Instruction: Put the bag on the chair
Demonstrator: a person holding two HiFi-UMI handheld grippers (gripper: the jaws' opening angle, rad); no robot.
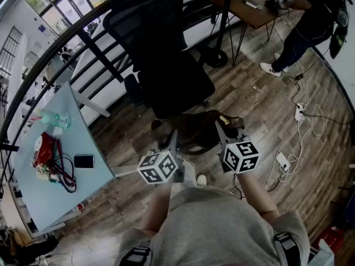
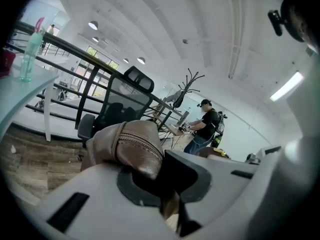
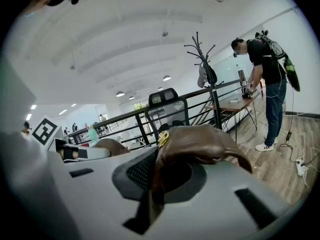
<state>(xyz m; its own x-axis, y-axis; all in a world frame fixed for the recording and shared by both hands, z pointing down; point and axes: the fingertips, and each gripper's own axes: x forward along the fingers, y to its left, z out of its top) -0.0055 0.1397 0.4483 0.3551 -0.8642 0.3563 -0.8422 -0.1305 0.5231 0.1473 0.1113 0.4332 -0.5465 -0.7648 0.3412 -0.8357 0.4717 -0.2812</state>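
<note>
I've got the brown leather bag hanging between both grippers, straight out at my 12 o'clock. The left gripper has its jaws clenched on a rolled, stitched fold of leather. In the left gripper view that fold bulges over the pads and blocks most of what lies beyond. The right gripper is likewise clamped on the leather, right beside a small gold clasp. There too the hide drapes over the jaws, so I can't see the pad faces.

The black mesh chair stands just past the bag at 12 o'clock, its seat facing me. From the head view the bag sits at the seat's near edge. I can't tell whether it touches the seat or hangs clear of it, and my arms and the marker cubes cover its near side. The top of the chair's back is cut off at the frame edge.

At my 9 o'clock is a pale blue table. On it are a clear green bottle, a dark phone, and a red thing tangled in cables that I can't identify.

Out at 2 o'clock a person bends over a wooden table, partly cropped. White cables and a power strip trail over the plank floor at 3 o'clock. A coat stand rises behind the railing.
</note>
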